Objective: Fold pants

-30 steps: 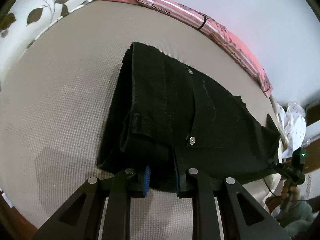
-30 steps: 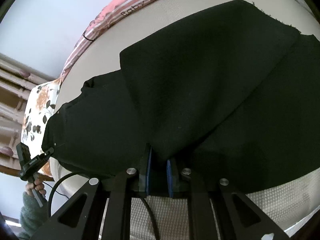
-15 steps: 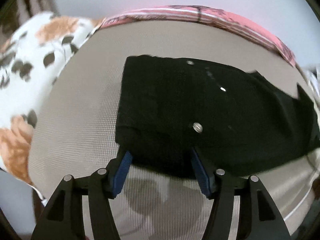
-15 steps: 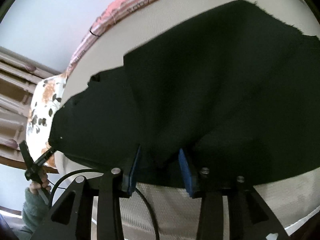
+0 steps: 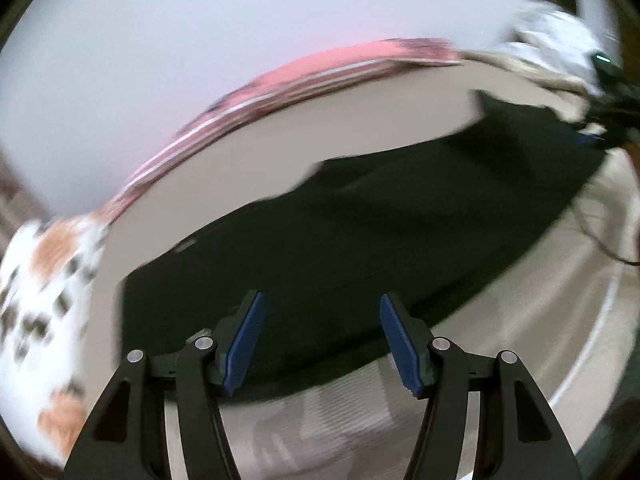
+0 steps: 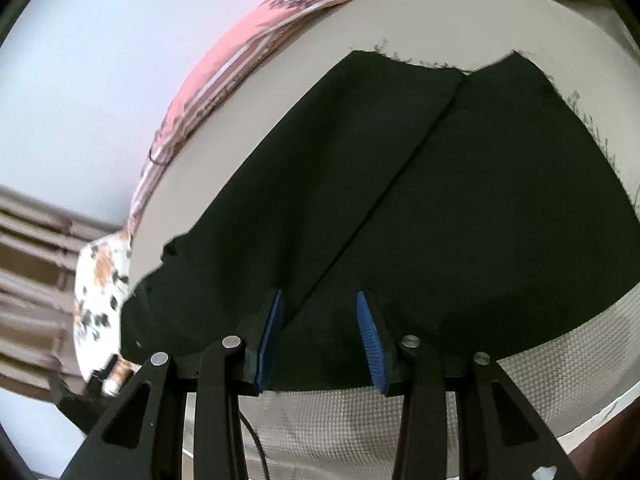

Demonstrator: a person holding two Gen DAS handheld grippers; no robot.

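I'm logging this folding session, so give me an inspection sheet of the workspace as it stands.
Surface: beige textured mattress, bare around the pants.
Job's things: black pants lie flat, legs side by side, frayed hems at the far end.
Clutter: floral pillow at one end; pink striped cloth along the far edge; white fabric beyond the other end, blurred.
Grippers: left gripper open, at the pants' near edge, holding nothing; right gripper open over the seam between the legs, holding nothing.
Cables: black cable runs below the right gripper.
Surroundings: plain pale wall; the left view is motion-blurred.
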